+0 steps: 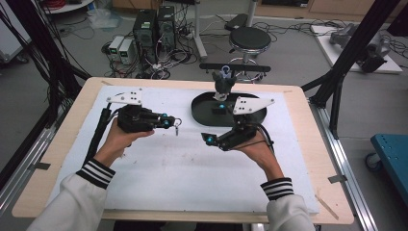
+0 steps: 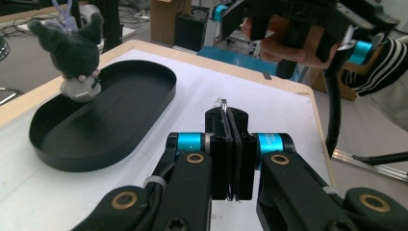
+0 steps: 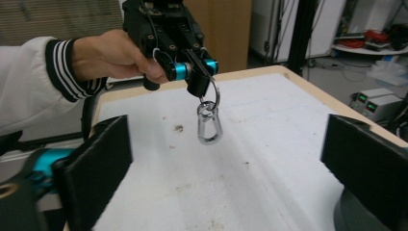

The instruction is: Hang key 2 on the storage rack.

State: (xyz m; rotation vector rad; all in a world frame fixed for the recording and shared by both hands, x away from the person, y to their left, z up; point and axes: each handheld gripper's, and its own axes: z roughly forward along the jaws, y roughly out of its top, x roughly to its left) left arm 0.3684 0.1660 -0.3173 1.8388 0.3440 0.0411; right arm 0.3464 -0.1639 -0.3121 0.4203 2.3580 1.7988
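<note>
- Gripping a thin metal key ring [image 3: 212, 94], the left gripper [image 1: 169, 121] is keeping its jaws pressed together on it above the white mat [image 1: 159, 173].
- Dangling from that ring, a silver snap clip [image 3: 210, 126] is hanging free in the air, clear of the mat beneath it.
- Showing in the left gripper view, the ring's edge is poking up as a thin sliver from between the closed black pads [image 2: 222, 139].
- Standing with its jaws wide apart and nothing between them, the right gripper [image 1: 208, 138] is pointing across the mat toward the left gripper, the two staying well apart.
- Sitting at the far side of the mat, a black oval tray [image 2: 144, 113] is lying just behind the right gripper.
- Resting at the tray's far end, a dark plush toy [image 2: 77, 53] with pointed ears and a pale face is sitting upright.
- Holding each gripper from below, a hand in a white sleeve with striped cuffs [image 1: 95, 172] is reaching in from the near edge.
</note>
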